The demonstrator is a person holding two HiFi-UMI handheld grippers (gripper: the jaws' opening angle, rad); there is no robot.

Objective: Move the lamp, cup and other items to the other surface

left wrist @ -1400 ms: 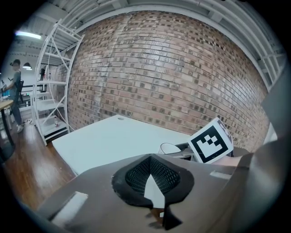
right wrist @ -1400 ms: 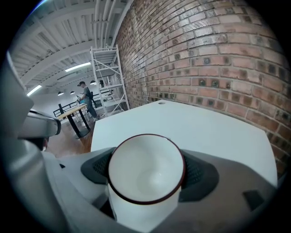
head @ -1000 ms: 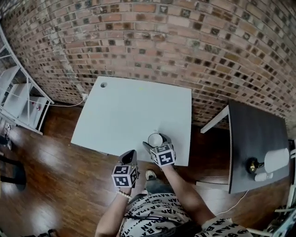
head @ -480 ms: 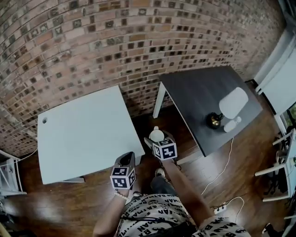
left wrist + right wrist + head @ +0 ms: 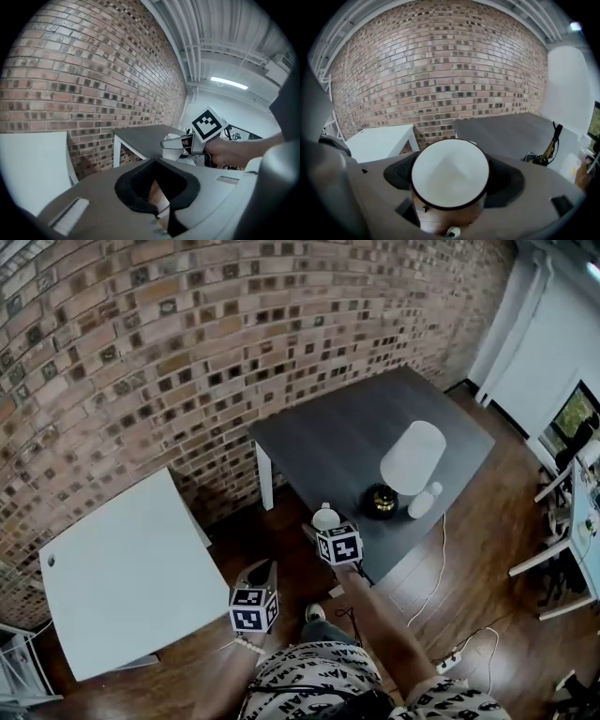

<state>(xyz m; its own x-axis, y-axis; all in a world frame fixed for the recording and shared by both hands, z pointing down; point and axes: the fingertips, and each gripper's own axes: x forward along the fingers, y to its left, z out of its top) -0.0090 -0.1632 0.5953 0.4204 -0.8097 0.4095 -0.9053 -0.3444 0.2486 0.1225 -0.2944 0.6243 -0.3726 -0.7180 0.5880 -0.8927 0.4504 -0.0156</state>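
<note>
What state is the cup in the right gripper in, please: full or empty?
Empty: the right gripper view looks into the cup, showing only bare white inside.

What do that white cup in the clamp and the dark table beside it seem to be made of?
The round white cup, gripped by the right gripper, looks like glazed ceramic or enamel: smooth even white inside, thin dark rim. The dark grey rectangular table seems laminated board or painted wood: flat, matt top, no grain visible.

L hand-held gripper [image 5: 262, 572] closed, empty; R hand-held gripper [image 5: 324, 521] fwd, tight on cup [image 5: 450, 172].
</note>
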